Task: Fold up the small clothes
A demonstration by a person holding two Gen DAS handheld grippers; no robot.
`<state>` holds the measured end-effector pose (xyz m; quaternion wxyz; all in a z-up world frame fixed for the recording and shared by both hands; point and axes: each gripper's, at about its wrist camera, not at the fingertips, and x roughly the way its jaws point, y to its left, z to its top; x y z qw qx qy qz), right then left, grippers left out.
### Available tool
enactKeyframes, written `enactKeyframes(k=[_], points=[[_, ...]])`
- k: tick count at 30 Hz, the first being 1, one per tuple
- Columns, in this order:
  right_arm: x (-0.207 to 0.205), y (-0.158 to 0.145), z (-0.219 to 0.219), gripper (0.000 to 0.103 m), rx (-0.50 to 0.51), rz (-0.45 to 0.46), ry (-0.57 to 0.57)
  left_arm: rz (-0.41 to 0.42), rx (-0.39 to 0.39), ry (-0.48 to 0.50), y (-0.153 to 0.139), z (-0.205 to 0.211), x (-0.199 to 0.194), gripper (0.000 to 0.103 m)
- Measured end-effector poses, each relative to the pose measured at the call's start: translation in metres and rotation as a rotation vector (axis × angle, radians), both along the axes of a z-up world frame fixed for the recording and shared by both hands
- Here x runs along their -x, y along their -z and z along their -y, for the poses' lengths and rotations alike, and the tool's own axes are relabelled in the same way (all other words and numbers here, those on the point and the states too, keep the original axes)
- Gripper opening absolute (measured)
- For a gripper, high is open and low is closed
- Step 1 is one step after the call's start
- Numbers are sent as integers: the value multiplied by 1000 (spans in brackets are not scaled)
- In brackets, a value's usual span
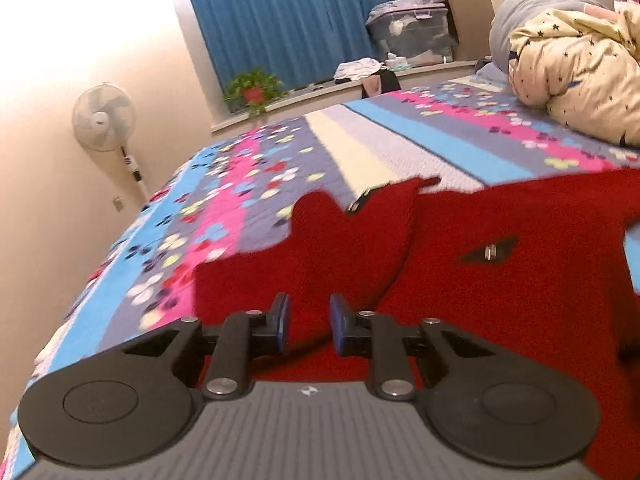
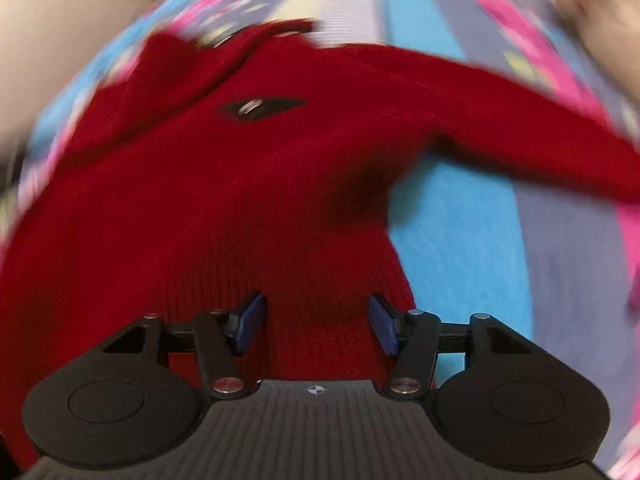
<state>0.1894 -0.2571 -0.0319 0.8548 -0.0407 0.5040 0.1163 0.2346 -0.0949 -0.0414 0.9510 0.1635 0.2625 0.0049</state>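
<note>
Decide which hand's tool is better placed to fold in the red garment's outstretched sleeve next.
Probably the right. Its open tool hangs over the red knit garment beside the sleeve stretched across the bedspread. The left tool faces the opposite, already bunched side.

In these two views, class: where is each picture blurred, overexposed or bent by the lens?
Left wrist view: the wall at left is washed out by glare, the bedspread smears near the edge, and the window ledge curves. Right wrist view: heavy motion blur streaks the bedspread and the red sweater rim; the claw stays sharp.
</note>
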Motion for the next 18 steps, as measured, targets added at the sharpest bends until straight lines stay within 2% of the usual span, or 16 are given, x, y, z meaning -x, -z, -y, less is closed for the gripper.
enactKeyframes(k=[3,7,10,11,12,13,14,15,16,18], points=[[1,-3,-8,57,51,11,-58,-18,36,47,1,21,-38,25],[-6,-8,5,54,108,17,-32,-47,8,77,18,57,-91,29],[-13,-3,14,54,70,-17,-18,-89,-5,81,38,79,-129,39],[-16,0,17,55,71,-26,-23,-107,-15,81,45,85,-140,47],[-17,1,15,57,84,-25,-35,-128,-35,75,52,90,-152,48],[-17,3,12,59,95,-24,-43,-153,-73,52,60,94,-165,47],[-18,3,10,60,102,-23,-49,-180,-98,28,66,93,-174,36],[-20,4,9,61,103,-25,-53,-213,-90,15,69,86,-184,13],[-22,5,9,61,102,-28,-55,-226,-75,3,68,77,-190,11],[-24,5,8,62,101,-31,-58,-184,-60,-41,52,45,-192,10]])
